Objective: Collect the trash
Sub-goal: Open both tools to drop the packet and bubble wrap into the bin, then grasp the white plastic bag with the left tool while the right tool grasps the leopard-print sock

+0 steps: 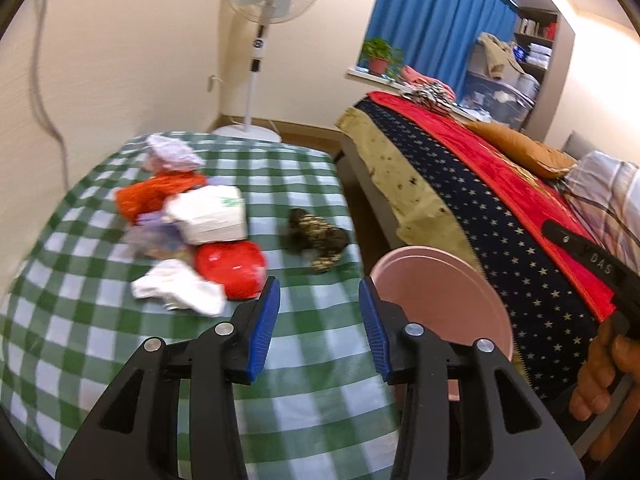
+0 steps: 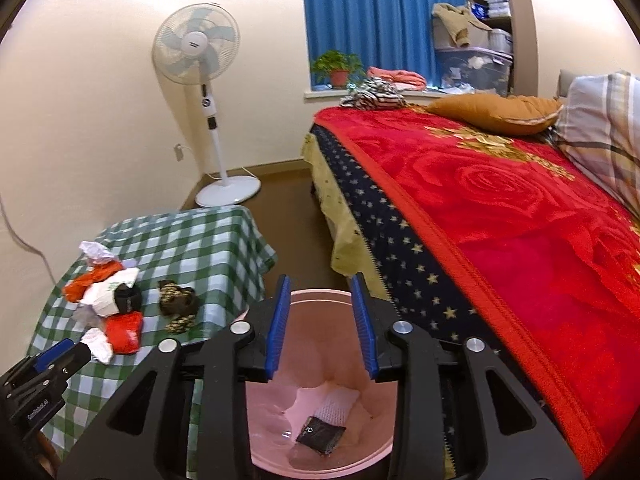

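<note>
A heap of crumpled trash (image 1: 188, 220) lies near the tabletop's (image 1: 304, 400) left edge. The left tool (image 1: 319, 324) hovers over the checked cloth, partly open and empty. The right tool (image 2: 322, 328), partly open and empty, hangs above a pink bin (image 2: 320, 432) holding a black packet (image 2: 320, 436).

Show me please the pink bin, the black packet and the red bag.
pink bin (image 2: 276, 446), right wrist view, inner wall.
black packet (image 2: 320, 436), right wrist view, its middle.
red bag (image 1: 230, 268), left wrist view, its middle.
</note>
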Tool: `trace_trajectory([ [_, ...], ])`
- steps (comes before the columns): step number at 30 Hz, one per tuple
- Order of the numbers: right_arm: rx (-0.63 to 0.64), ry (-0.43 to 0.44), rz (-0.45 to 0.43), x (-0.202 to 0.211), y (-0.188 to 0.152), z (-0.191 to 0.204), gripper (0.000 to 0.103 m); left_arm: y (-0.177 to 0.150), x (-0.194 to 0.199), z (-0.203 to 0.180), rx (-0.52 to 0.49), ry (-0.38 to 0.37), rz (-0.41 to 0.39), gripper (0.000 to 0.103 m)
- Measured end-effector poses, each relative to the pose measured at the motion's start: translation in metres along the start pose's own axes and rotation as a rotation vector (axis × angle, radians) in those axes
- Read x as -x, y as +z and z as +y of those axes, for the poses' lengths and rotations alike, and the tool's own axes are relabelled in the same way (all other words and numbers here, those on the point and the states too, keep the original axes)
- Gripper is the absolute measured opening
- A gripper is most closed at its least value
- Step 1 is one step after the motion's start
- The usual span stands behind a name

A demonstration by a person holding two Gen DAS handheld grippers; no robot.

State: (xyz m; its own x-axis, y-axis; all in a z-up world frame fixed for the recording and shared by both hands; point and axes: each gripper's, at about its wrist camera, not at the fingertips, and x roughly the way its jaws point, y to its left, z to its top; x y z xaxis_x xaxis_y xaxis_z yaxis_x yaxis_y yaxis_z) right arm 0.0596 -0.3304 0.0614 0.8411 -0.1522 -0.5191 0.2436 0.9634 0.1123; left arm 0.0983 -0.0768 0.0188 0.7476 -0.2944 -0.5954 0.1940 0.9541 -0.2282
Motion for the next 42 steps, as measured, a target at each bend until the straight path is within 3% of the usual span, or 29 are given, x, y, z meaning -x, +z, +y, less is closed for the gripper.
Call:
trace_trajectory([
  [10, 0.011, 0.087, 0.010, -0.008, -0.004, 0.041, 0.035, -0.016, 0.010, 0.048, 0.040, 0.084, -0.042, 0.041],
  [18, 0.061, 0.134, 0.029, -0.027, -0.012, 0.073, 0.035, -0.022, -0.002, 0.095, 0.142, 0.180, -0.048, 0.039],
  [36, 0.100, 0.192, 0.105, -0.093, -0.027, 0.112, 0.036, -0.020, -0.050, 0.132, 0.243, 0.253, 0.006, 0.039],
  [39, 0.104, 0.203, 0.102, -0.103, -0.026, 0.118, 0.036, -0.019, -0.056, 0.135, 0.251, 0.254, 0.022, 0.043],
  [42, 0.111, 0.209, 0.100, -0.113, -0.025, 0.126, 0.047, -0.017, -0.061, 0.139, 0.266, 0.260, 0.032, 0.051],
])
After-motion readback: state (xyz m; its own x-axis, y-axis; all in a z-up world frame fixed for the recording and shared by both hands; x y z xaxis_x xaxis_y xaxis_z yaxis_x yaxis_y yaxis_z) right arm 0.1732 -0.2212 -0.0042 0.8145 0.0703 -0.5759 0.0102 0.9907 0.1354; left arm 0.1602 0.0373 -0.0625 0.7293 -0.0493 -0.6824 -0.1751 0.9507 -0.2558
